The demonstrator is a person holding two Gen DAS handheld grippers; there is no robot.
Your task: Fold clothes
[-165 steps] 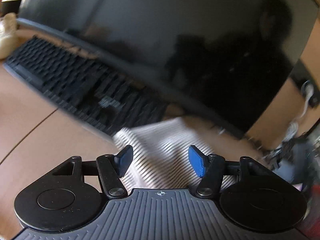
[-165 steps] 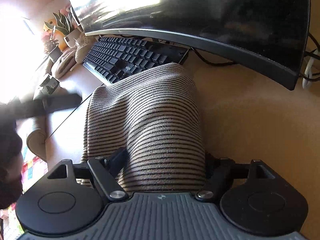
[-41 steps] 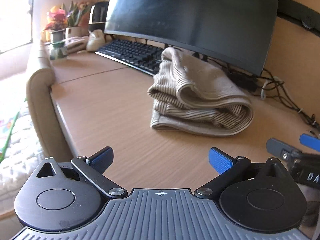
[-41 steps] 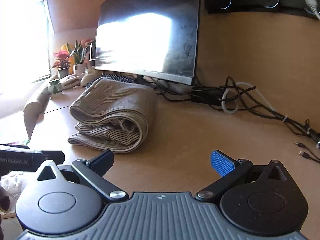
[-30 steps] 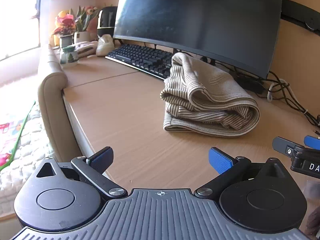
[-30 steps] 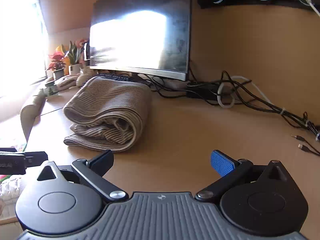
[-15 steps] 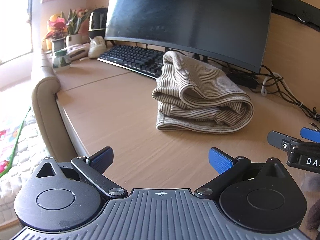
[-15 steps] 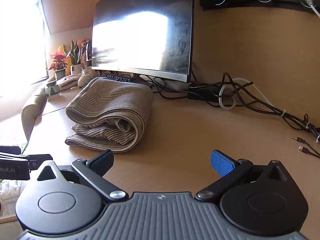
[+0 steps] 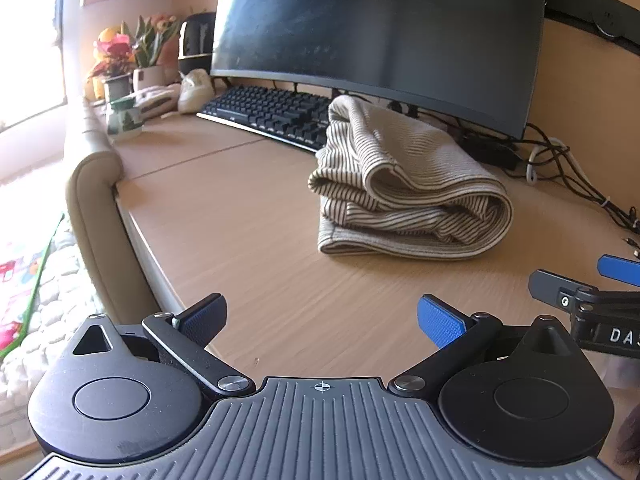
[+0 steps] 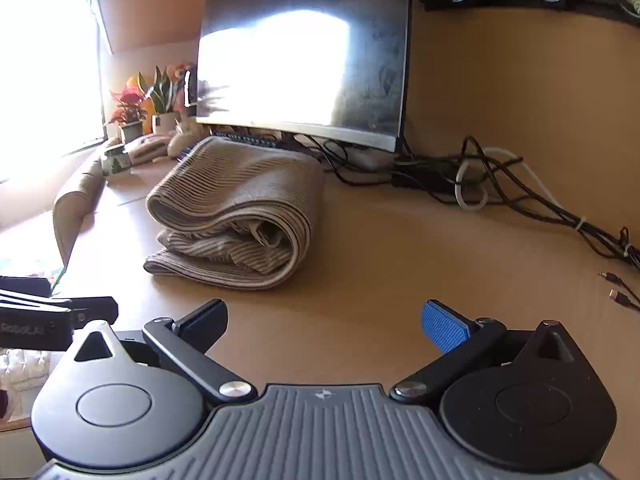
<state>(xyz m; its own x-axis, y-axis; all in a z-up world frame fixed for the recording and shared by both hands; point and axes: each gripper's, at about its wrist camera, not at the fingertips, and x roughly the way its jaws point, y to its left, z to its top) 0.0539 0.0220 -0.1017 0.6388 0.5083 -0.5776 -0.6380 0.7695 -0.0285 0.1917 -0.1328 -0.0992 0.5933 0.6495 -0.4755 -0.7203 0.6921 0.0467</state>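
Both grippers, left gripper (image 9: 322, 316) and right gripper (image 10: 324, 320), have backed off, jaws released and empty; striped garment (image 9: 404, 196) sits folded on the surface (image 9: 240, 216) by the keyboard (image 9: 272, 114). Fold looks done.

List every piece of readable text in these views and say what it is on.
"DA", cut off by the frame edge: side of the right gripper, seen from the left wrist.
"RobotAI", blurred, an uncertain reading: side of the left gripper, seen from the right wrist.
Keyboard key legends: too small to read.
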